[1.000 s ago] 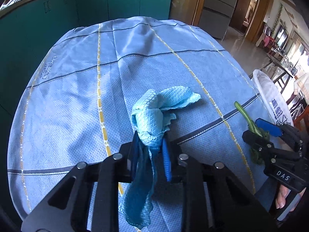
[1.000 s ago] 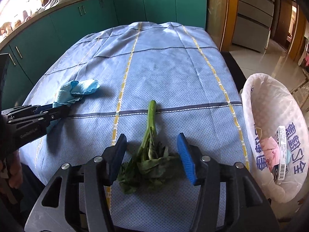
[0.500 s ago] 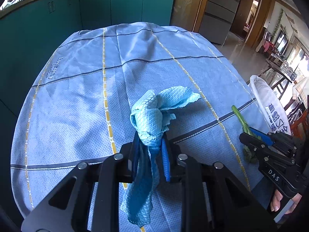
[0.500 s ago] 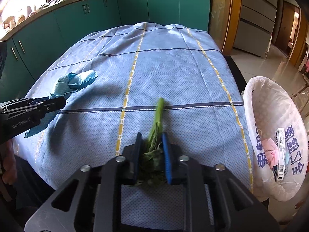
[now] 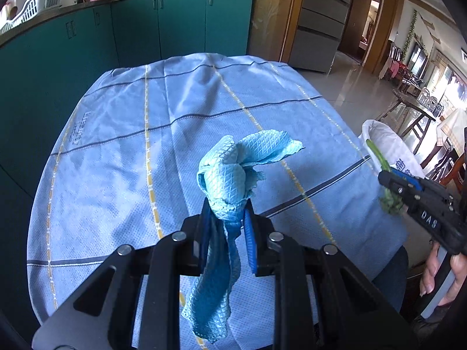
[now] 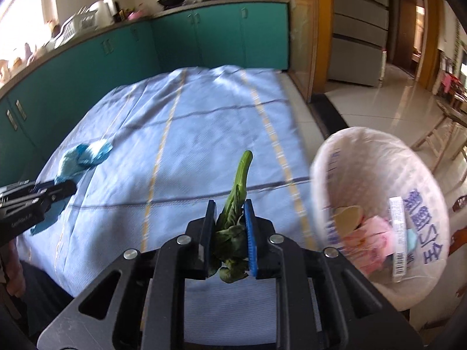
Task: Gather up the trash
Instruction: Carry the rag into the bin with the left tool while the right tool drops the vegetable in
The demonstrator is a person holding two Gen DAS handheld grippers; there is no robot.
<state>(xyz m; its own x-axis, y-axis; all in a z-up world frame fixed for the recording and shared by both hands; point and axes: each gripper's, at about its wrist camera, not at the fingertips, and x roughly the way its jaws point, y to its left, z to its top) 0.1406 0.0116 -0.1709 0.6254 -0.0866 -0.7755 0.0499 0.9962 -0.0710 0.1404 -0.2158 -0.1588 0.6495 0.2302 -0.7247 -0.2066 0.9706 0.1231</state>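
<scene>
The wilted green leafy vegetable stalk (image 6: 235,221) is now off the cloth and hangs in the air, pinched between the jaws of the right hand-held gripper (image 6: 230,233), its pale stem pointing forward and its limp leaves drooping below. A second ago it lay on the blue striped cloth-covered bench (image 6: 181,151) between open jaws; half a second ago they closed on it, and now it is lifted and swung right toward the white plastic-lined trash bin (image 6: 376,157), which stands just beside the bench's right edge with wrappers already inside. So the pick looks done, and only the carry and drop remain for this piece. On the left, the left hand-held gripper (image 5: 226,227) stays clamped on the crumpled light-blue waffle-weave cloth (image 5: 230,175), held above the bench as before, its tail dangling near the camera.
</scene>
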